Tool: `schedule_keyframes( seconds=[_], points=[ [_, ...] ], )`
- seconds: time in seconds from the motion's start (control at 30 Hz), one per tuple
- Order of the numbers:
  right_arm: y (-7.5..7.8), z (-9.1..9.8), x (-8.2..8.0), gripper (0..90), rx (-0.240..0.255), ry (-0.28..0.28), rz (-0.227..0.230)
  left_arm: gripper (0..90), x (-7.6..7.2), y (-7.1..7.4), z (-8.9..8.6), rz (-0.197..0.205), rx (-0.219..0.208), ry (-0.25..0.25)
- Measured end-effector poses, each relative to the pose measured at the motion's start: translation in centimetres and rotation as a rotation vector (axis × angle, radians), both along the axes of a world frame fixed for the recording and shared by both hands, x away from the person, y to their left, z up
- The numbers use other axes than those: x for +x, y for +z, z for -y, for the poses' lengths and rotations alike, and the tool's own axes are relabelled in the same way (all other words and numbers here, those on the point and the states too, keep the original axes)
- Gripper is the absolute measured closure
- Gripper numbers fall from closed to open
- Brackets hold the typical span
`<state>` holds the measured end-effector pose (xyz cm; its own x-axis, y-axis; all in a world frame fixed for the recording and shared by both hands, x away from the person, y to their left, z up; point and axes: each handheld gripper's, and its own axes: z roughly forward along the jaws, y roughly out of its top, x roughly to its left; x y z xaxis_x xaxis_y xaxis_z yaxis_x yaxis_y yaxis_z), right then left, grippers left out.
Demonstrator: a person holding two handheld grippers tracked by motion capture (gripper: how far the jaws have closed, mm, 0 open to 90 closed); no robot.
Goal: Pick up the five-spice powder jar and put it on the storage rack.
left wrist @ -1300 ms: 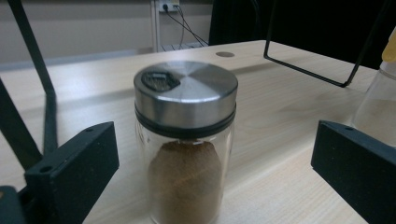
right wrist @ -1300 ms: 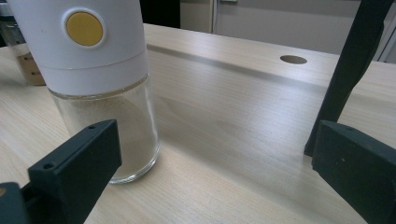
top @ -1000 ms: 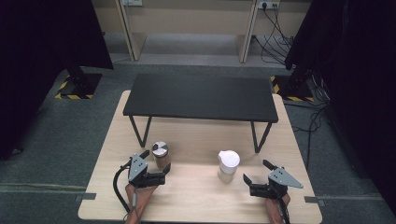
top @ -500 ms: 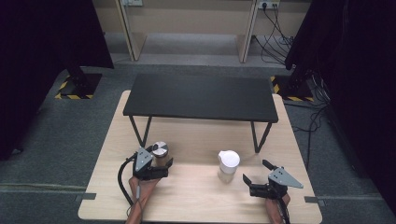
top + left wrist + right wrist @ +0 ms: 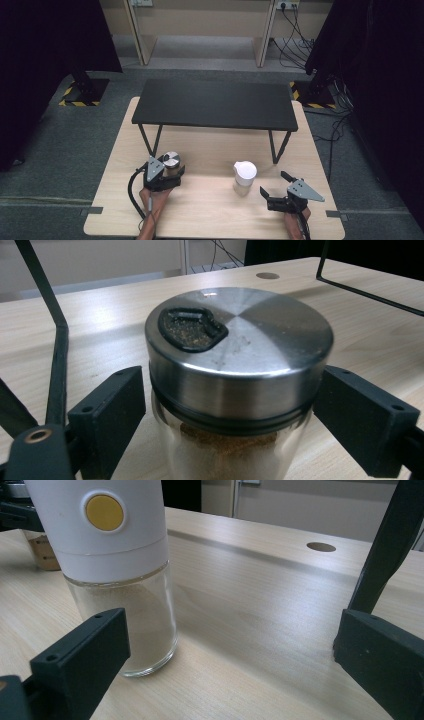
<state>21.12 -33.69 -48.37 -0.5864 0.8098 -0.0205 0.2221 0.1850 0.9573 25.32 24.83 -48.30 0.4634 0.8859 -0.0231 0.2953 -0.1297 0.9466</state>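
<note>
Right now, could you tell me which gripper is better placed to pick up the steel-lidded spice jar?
Left. The left gripper has its open jaws either side of the spice jar; the right gripper sits open beside the white-capped shaker.

Black left gripper [image 5: 167, 176] and right gripper [image 5: 274, 190], grey three-cornered plates, trailing black cables.

On the table [image 5: 210, 210] I log a shaker jar [image 5: 171, 164] at left between my left gripper [image 5: 165, 172] jaws, a grinder bottle [image 5: 244, 177] right of it, my right gripper [image 5: 275, 192] beside that, a raised shelf [image 5: 212, 105] behind both.
</note>
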Motion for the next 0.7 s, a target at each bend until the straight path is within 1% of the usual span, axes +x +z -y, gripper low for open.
schedule_keyframes(
  seconds=[0.07,0.17,0.23,0.27,0.33,0.47,0.6,0.67,0.7],
  points=[
    [0.01,-0.01,0.01,1.4,-0.001,0.000,0.000,14.1,0.04,0.00,0.08,0.000,0.003,0.005],
    [-0.01,0.03,0.02,1.4,0.001,0.002,0.001,16.8,0.02,-0.10,-0.05,0.008,-0.006,0.005],
    [0.00,0.01,0.03,1.4,0.000,0.002,0.000,19.6,0.02,-0.08,-0.02,0.009,0.001,0.005],
    [-0.01,0.02,0.04,1.4,0.000,0.003,0.000,20.1,0.08,-0.02,0.00,0.007,0.015,0.003],
    [0.02,-0.02,0.06,1.4,-0.002,0.004,0.000,20.8,0.05,-0.02,-0.09,0.006,0.011,0.001],
    [0.04,-0.03,0.08,1.4,-0.004,0.007,-0.001,24.3,0.09,-0.01,-0.10,0.008,0.018,-0.003],
    [0.03,-0.01,0.08,1.4,-0.003,0.007,0.000,26.5,0.17,-0.07,-0.17,0.009,0.008,-0.003],
    [0.05,-0.03,0.09,1.4,-0.004,0.005,-0.002,30.4,0.03,-0.09,0.04,0.023,0.022,-0.006],
    [0.04,-0.03,0.08,1.4,-0.004,0.005,-0.002,30.4,0.03,-0.11,0.05,0.023,0.021,-0.006]
  ],
)
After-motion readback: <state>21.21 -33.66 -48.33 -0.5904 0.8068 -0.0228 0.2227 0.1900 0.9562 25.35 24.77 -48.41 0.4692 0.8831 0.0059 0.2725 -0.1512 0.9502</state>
